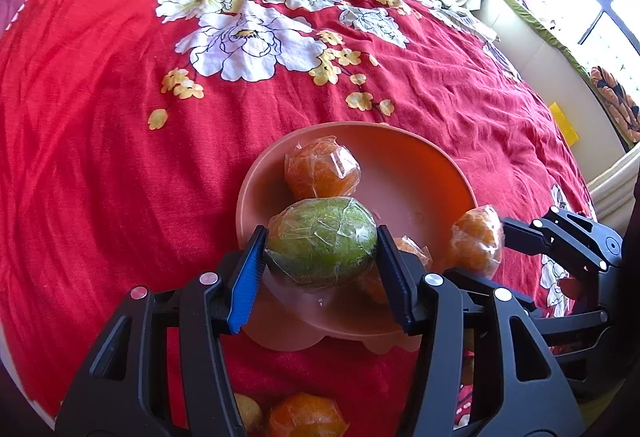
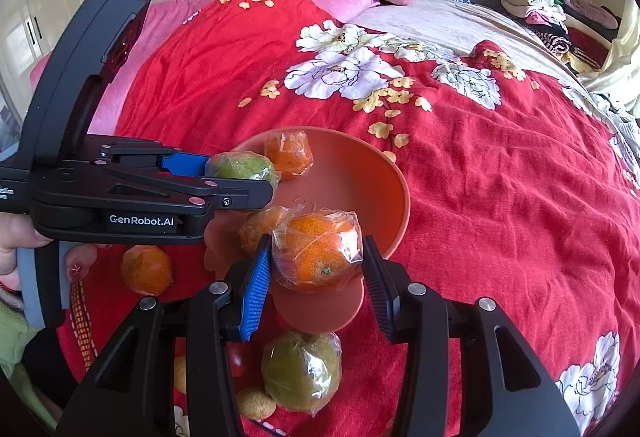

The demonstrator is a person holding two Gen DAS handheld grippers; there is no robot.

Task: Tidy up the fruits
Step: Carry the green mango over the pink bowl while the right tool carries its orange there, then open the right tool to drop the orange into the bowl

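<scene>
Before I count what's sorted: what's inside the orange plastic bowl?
Inside the orange plastic bowl, one plastic-wrapped orange lies at the back and another near the front; the gripper-held green fruit hides the bowl's front floor.

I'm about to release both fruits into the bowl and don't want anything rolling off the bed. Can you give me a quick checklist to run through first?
1. Left gripper jaws clamped on the green wrapped fruit: ok.
2. Right gripper holding the wrapped orange: cannot tell; one jaw touches it, a gap shows on the other side.
3. Green fruit over the pink bowl: ok.
4. Wrapped orange over the bowl: ok, near the front rim.
5. Free room in the bowl: ok; two oranges inside, far side bare.
6. Bowl level on the red bedspread: not ok, it looks tipped.
</scene>
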